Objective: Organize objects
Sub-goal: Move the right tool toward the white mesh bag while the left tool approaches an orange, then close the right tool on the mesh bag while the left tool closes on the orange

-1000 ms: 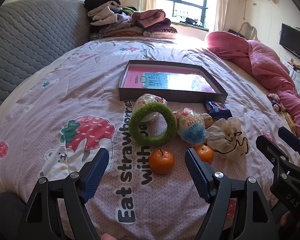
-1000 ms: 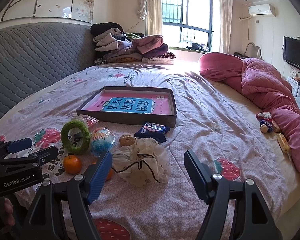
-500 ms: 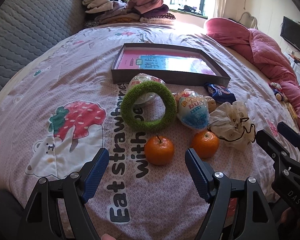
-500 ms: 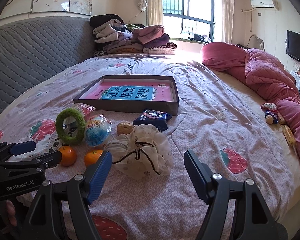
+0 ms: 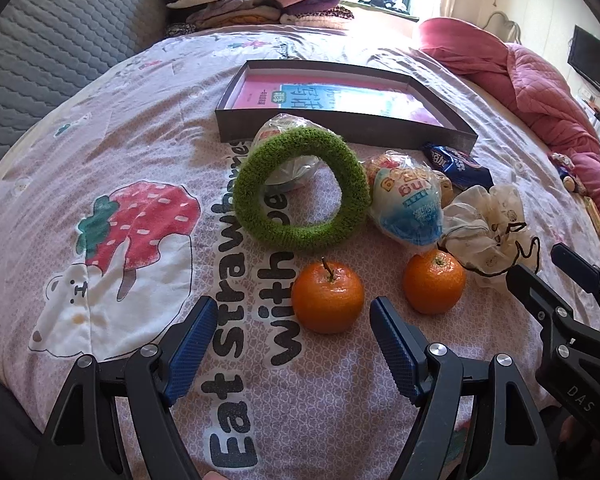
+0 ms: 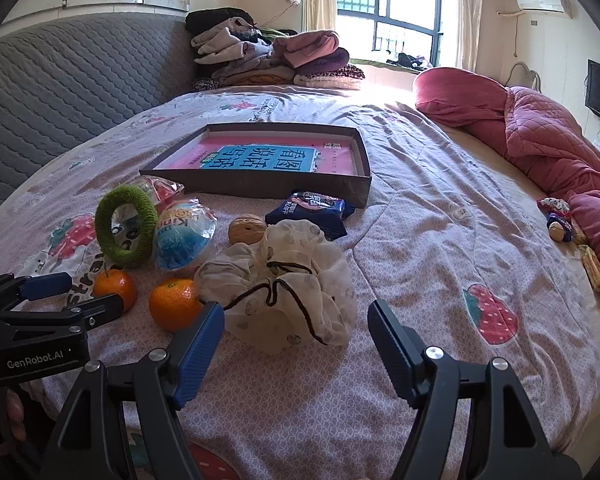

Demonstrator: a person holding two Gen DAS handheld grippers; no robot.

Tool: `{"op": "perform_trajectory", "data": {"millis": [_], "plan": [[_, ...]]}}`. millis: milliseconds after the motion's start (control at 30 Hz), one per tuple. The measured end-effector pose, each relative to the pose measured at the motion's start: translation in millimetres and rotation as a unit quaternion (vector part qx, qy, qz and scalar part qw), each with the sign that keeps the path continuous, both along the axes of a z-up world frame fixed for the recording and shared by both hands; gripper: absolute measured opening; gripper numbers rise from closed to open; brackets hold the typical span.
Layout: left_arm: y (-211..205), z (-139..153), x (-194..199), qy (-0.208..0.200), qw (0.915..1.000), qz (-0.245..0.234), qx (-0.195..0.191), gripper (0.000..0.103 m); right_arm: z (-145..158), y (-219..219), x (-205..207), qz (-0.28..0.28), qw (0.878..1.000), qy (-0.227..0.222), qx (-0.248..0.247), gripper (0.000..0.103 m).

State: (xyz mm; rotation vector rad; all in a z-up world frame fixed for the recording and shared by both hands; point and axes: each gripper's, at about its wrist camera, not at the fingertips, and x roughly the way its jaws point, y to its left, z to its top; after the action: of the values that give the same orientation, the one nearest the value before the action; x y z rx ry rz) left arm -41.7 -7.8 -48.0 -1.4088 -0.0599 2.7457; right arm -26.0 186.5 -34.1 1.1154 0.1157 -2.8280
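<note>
Loose objects lie on the bed in front of a shallow dark box (image 5: 340,128) (image 6: 260,182) with a pink book inside. Nearest me are two oranges (image 5: 327,298) (image 5: 434,282), also seen in the right wrist view (image 6: 115,286) (image 6: 175,304). Behind them stand a green knitted ring (image 5: 300,196) (image 6: 126,226), a blue-and-white snack bag (image 5: 410,206) (image 6: 184,236), a white drawstring pouch (image 5: 488,228) (image 6: 284,284), a walnut (image 6: 246,229) and a dark blue snack packet (image 5: 456,162) (image 6: 314,210). My left gripper (image 5: 292,340) is open just short of the left orange. My right gripper (image 6: 296,340) is open before the pouch.
A grey quilted headboard (image 6: 80,80) rises at the left. Folded clothes (image 6: 276,56) are stacked at the back by the window. A pink quilt (image 6: 540,140) runs along the right side, with a small toy (image 6: 558,224) beside it. A clear-wrapped item (image 5: 288,136) leans behind the ring.
Both grippers have moved forward and lower toward the objects. The left orange now sits close between the left fingertips' line; the pouch looms larger before the right gripper. Nothing was grasped.
</note>
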Motion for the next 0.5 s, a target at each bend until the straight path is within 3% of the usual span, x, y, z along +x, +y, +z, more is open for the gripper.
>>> {"op": "perform_trajectory", "data": {"millis": [500], "plan": [[3, -12, -13, -0.003, 0.9997, -0.013, 0.019, 0.079, -18, 7, -37, 0.003, 0.999, -0.029, -0.039, 0.074]]}}
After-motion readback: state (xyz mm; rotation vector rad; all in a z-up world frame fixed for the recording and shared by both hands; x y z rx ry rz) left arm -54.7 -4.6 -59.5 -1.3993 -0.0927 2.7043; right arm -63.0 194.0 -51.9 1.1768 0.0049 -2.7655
